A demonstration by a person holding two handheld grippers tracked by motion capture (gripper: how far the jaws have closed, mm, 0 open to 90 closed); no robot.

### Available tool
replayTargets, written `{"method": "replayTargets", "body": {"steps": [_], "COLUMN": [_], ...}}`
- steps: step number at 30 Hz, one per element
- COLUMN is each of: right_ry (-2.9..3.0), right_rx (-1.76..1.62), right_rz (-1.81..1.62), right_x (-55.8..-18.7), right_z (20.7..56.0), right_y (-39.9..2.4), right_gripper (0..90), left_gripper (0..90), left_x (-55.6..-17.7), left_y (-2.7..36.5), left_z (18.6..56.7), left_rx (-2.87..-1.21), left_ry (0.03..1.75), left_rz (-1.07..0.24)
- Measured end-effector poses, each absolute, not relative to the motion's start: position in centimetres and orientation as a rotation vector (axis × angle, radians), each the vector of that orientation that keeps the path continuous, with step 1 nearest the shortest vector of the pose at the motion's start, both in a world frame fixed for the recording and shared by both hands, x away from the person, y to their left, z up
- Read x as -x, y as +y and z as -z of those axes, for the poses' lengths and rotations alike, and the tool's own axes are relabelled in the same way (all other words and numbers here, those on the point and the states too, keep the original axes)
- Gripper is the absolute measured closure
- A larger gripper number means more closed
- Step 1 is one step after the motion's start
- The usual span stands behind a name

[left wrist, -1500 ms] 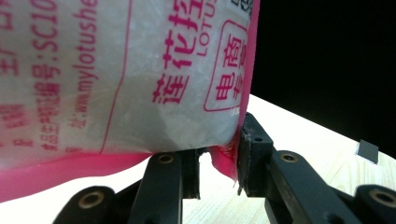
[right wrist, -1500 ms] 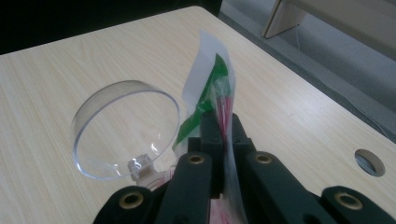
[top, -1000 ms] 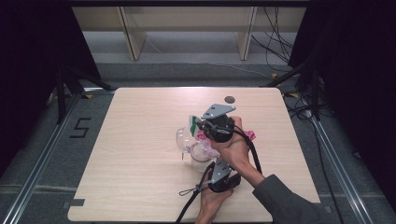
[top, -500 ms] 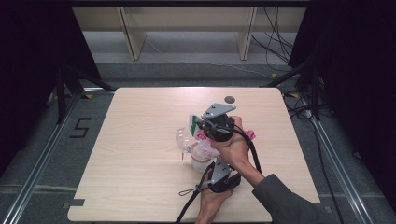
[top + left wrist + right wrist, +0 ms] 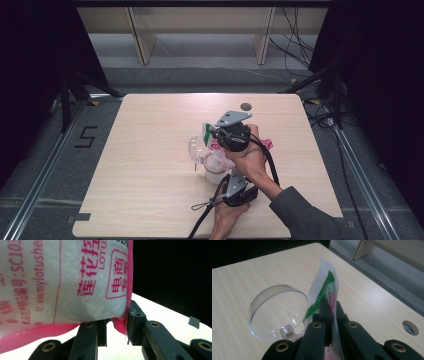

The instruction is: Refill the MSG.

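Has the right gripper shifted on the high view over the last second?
No. The right gripper sits at the same spot below the table's round hole, clamped on the bag.

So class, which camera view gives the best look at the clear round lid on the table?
The right gripper view: the clear lid shows whole, rim and all, beside the right gripper pinching the packet. The high view shows it small; the left gripper view shows the packet's print.
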State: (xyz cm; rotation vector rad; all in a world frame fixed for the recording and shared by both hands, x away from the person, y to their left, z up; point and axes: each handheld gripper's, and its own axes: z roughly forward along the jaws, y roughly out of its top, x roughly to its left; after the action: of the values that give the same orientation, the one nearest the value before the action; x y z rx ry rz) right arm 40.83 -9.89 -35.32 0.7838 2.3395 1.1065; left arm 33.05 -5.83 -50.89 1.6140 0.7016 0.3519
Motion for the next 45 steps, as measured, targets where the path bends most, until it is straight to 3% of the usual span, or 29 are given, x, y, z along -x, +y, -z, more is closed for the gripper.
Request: {"method": "replayTargets", "body": {"steps": [45], "right_ry": [2.309], "right_rx": [-0.833], "right_rz": [-1.139], "right_x": [-41.62], "right_z": [35.54], "right_y": [-9.63], "right_gripper": [90.0], "left_gripper": [72.9], "left_x": [-33.12], "left_y": [-5.58], "left_z": [50.62], "left_rx": [-1.593], "left_ry": [0.673], "left_rz": [-0.344]}}
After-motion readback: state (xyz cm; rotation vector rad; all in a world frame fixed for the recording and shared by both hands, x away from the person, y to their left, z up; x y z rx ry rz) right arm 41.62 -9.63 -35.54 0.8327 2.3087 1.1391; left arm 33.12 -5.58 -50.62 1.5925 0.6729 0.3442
